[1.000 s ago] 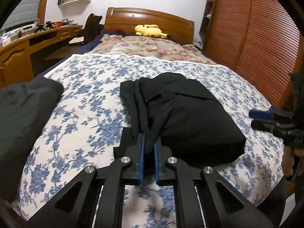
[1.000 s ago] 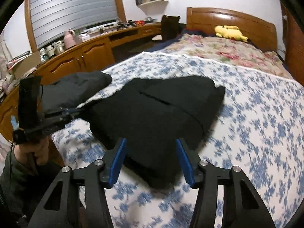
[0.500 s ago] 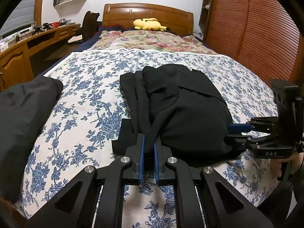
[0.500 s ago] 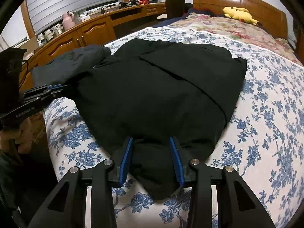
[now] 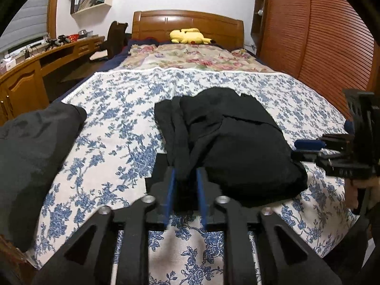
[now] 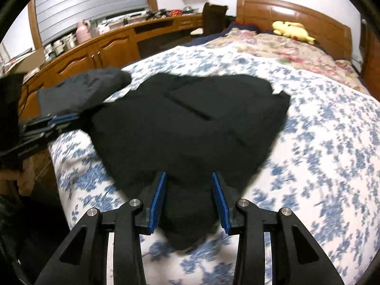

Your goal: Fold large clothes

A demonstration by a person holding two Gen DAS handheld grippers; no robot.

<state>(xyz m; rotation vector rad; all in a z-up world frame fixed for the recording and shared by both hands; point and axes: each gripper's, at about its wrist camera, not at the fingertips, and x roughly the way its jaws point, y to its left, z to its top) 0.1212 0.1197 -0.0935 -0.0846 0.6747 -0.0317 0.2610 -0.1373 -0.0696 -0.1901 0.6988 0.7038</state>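
Release step: left tool [image 5: 185, 185] just opening off black garment [image 5: 237, 142], right tool [image 6: 188, 199] apart astride hem w/o pinching; withdraw both low, don't drag fold.

1. the folded garment [image 5: 239, 147] lies on the bedspread [image 5: 123, 123], near the bed's foot edge.
2. a second garment [image 5: 33, 156] lies on the same spread, left of the first and apart from it.
3. the left gripper [image 5: 185, 190] sits at the folded garment's near left corner, cloth between its fingers.
4. the right gripper [image 6: 188, 198] straddles the garment's near right corner.
5. a plush toy [image 5: 188, 36] rests before the headboard [image 5: 187, 23], behind everything.
6. a desk [image 5: 35, 64] runs left of the bed.
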